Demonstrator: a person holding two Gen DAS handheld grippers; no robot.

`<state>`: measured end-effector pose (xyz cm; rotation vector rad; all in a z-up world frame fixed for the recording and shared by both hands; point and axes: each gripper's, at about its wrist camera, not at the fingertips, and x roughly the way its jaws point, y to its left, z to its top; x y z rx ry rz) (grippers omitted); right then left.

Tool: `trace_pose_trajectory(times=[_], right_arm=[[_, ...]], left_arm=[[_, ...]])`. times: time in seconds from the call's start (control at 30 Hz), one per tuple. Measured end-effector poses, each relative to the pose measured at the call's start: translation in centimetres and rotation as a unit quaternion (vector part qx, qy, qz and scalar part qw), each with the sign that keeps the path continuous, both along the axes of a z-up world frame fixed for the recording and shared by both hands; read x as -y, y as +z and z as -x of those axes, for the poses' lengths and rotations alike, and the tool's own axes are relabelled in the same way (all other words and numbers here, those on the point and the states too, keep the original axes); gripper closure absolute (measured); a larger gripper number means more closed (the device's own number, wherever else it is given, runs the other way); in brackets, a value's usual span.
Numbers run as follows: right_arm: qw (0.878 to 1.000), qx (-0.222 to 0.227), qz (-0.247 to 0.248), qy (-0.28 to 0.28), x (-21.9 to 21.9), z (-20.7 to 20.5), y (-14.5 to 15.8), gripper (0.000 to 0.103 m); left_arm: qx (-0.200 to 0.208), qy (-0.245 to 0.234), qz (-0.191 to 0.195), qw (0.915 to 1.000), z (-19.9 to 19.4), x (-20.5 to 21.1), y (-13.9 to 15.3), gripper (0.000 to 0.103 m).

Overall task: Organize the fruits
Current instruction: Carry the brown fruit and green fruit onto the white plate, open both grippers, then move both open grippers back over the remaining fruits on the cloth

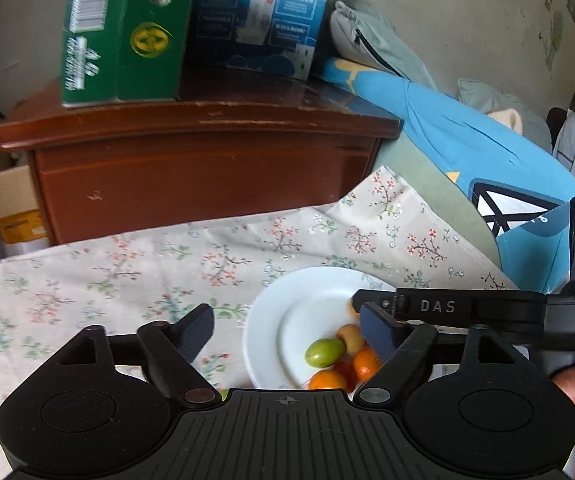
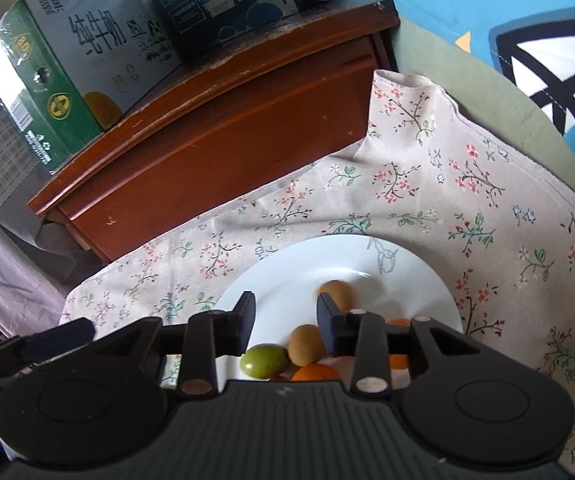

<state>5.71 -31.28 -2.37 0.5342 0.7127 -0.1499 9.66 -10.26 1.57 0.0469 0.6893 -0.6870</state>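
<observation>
Both grippers, left and right, are held wide and empty above the white plate, where the fruits are already gathered (little seems left).

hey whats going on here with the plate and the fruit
A person is sorting small fruits with a handheld gripper in each hand. Both the left gripper and the right gripper hover open over a white plate on a floral cloth, neither holding anything. The plate already holds a green fruit, two brown ones and several orange ones. A wooden cabinet with cartons on top stands behind.
</observation>
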Motion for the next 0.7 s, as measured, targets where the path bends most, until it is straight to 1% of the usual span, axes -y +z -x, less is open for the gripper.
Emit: trace_pose_trajectory(times=[0.13,0.33,0.4,0.47,0.57,0.7], right_arm=[[1.0,0.001,0.007,0.007,-0.8,0.6,0.5,0.065],[1.0,-0.011,0.015,0.02,-2.3,1.4,0.3,0.063],[1.0,-0.015,0.018,0.021,-2.7,1.9,0.2,0.059],[1.0,-0.017,0.014,0.02,-3.0,2.5,0.2,0.059],[1.0,-0.018,0.003,0.02,-3.5,3.5,0.1,0.059],[1.0,-0.018,-0.005,0.024,-4.3,4.8,0.0,0.059]], left_arm=[[0.004,0.01,-0.003,0.9999,0.7,-1.9,0.9,0.014],[0.002,0.013,-0.043,0.999,1.9,-3.8,0.7,0.013],[0.0,0.015,-0.051,0.9986,2.2,-4.5,0.5,0.012],[-0.002,0.024,-0.056,0.9981,2.3,-5.1,0.4,0.012],[-0.003,0.04,-0.06,0.9974,2.5,-6.1,0.4,0.012],[-0.012,0.061,-0.051,0.9968,2.4,-7.5,0.4,0.012]])
